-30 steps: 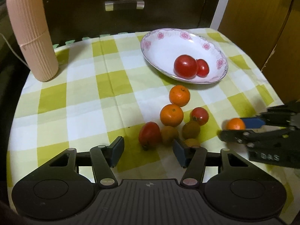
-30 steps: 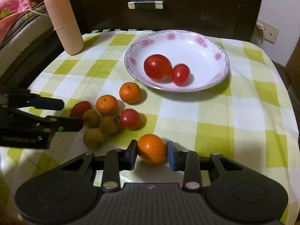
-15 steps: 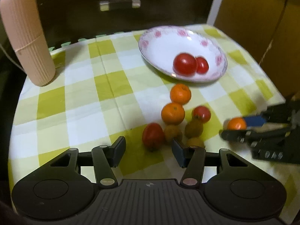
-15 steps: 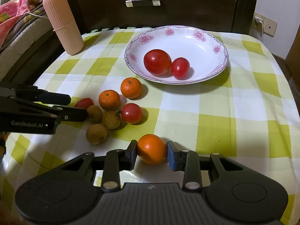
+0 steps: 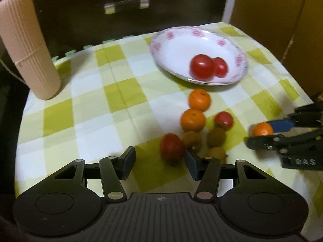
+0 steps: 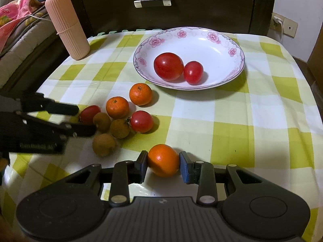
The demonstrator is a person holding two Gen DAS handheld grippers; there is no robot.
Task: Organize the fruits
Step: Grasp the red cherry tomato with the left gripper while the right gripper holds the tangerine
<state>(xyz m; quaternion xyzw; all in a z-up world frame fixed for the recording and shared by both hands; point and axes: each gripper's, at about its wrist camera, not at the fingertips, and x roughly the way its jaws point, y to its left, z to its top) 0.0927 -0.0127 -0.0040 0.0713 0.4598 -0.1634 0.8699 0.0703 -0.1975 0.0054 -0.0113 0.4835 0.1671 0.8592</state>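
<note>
your table [image 6: 232, 109] with the yellow check cloth carries everything, biggest first: the floral plate [image 6: 201, 38] sits at the far side with two tomatoes in it, a large tomato [image 6: 168, 66] touching a smaller one [image 6: 193, 72]. the pink ribbed cylinder [image 6: 67, 23] stands at the far left corner, well apart from the fruit. loose cluster between plate and grippers: two mandarins [image 6: 140, 93] [image 6: 117, 107], a round tomato [image 6: 141, 121], three brown longan-like fruits [image 6: 119, 128] and an oblong tomato [image 5: 171, 147]. your right gripper [image 6: 163, 164] is pinching a mandarin [image 6: 163, 160], pads pressed on both its sides, low over the cloth at the near edge; whether it has lifted clear i can't tell. your left gripper [image 5: 159, 160] is spread, nothing pressed. the relation that matters: the oblong tomato lies just ahead of the left gripper and off-centre toward its right finger [image 5: 191, 164], which looks touching or almost touching it, while the left finger [image 5: 127, 161] stands well clear. its long axis runs roughly along the gripper's pointing line, so the fingers would close across the short width, which i judge fine. a brown fruit [image 5: 192, 140] sits just beside the tomato on the right finger's side, so i'd shift the left gripper toward its right before closing, or that finger likely nudges both. for the held mandarin, the plate lies straight ahead and slightly right, path clear of the cluster; the right hand is the nearer one to it.
</note>
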